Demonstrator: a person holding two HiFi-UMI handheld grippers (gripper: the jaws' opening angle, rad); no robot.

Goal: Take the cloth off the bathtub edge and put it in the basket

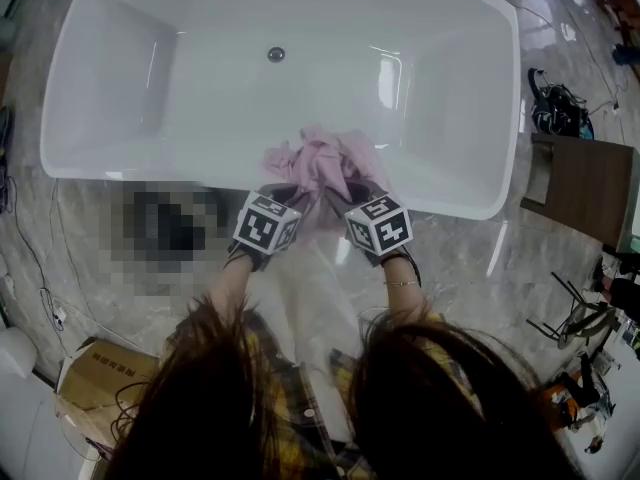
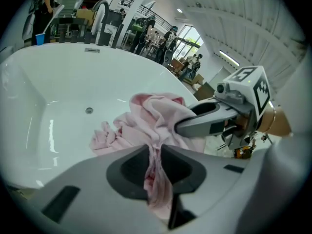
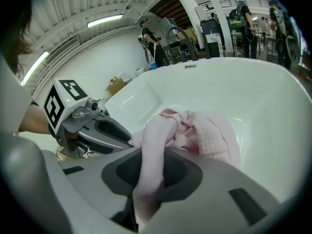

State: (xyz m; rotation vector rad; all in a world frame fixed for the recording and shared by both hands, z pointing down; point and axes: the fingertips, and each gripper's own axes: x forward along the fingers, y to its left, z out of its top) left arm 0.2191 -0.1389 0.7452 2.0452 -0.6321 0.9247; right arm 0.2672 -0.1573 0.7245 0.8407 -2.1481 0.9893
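Observation:
A crumpled pink cloth (image 1: 322,160) lies over the near rim of the white bathtub (image 1: 150,168), part of it hanging into the tub. My left gripper (image 1: 290,190) is shut on a fold of the pink cloth (image 2: 155,130), which is pinched between its dark jaws. Beside it, my right gripper (image 1: 345,193) is shut on another fold of the cloth (image 3: 156,150) that runs down between its jaws. In the left gripper view the right gripper (image 2: 195,126) reaches in from the right. In the right gripper view the left gripper (image 3: 127,139) comes in from the left. No basket is in view.
The tub's drain (image 1: 276,55) sits in the middle of the basin. A brown cabinet (image 1: 585,188) stands right of the tub, a cardboard box (image 1: 100,373) at the lower left on the marble floor. Cables and gear lie at the right edge.

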